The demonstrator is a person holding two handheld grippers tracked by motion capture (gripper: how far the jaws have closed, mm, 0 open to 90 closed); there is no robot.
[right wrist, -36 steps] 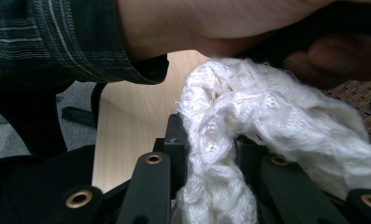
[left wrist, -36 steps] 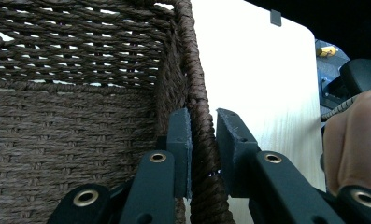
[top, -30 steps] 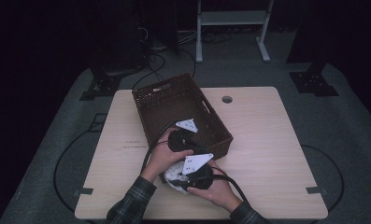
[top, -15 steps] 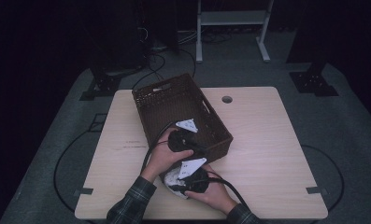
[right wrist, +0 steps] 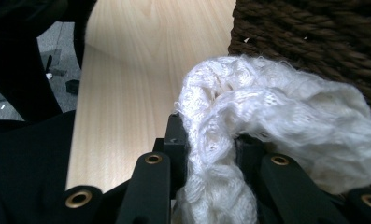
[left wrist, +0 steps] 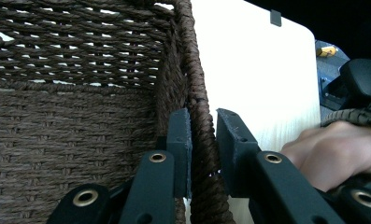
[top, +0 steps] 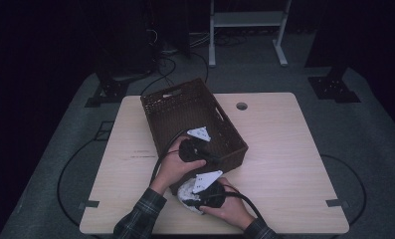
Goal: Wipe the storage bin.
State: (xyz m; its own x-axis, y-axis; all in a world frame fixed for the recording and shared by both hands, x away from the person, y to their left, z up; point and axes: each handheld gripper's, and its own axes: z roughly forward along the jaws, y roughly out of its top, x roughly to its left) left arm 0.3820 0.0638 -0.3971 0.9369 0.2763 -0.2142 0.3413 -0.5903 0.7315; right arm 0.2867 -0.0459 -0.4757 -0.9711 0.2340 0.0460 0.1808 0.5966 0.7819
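Left gripper (left wrist: 203, 140) clamped astride the rim of the brown woven basket (left wrist: 80, 116), one black jaw inside against the wall, the other outside, rope edge pinched between; in the high view, left gripper (top: 205, 152) seen at the basket's (top: 170, 107) near corner, grey three-cornered plate on top, cable looping back toward the sleeve; basket sitting slantwise on the pale wooden table (top: 284, 144), nothing visible within it. Right gripper (right wrist: 210, 140) pinching a white knitted cloth (right wrist: 276, 116), soft folds squeezed between both jaws and bulging out above and to one side; cloth bunched just beside the basket's outer wall, whether touching it hard to tell; in the high view, right gripper (top: 197, 196) low over the table's near edge, white cloth (top: 186, 191) bundled at its tip, close below the basket's near corner; right hand (top: 232, 209) wrapped round the grip, left hand (top: 175, 167) just above it, both plaid sleeves entering from the bottom edge.
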